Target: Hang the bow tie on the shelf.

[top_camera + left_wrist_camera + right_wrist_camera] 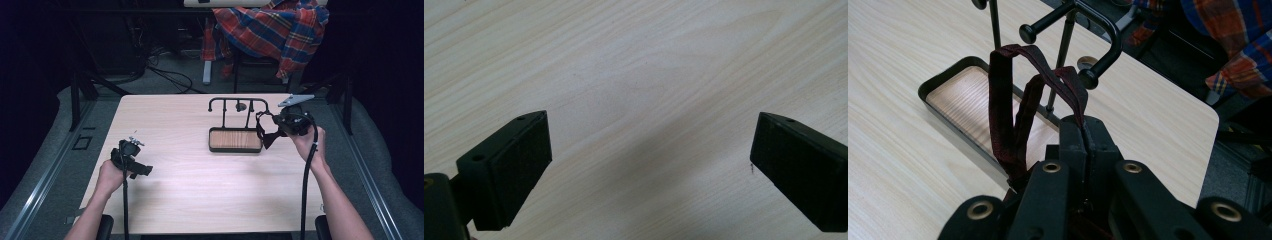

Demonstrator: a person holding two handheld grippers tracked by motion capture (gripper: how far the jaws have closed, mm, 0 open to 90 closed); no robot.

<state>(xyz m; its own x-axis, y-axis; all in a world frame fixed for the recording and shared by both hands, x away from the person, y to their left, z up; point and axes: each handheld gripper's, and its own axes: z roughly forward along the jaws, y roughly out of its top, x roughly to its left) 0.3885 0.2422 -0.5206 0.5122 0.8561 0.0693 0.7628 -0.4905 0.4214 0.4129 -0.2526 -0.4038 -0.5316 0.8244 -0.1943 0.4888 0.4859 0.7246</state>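
While my right gripper (pixel 1083 131) pinches the dark maroon fabric strap (pixel 1002 115), my left gripper (pixel 646 165) hangs wide apart with nothing in it above the pale wooden table (pixel 634 65).
The strap looks light, limp and floppy, so I judge it will sag and twist wherever unsupported; holding it near the top of a loop seems best. It dangles just beside the black metal hook stand (pixel 1098 37), over its wood-lined tray (pixel 955 97). Beyond, a red plaid shirt (pixel 272 27) drapes a chair.

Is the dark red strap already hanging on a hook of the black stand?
No, in the right gripper view the dark red strap is pinched in the shut jaws of the right gripper, short of the stand's hook.
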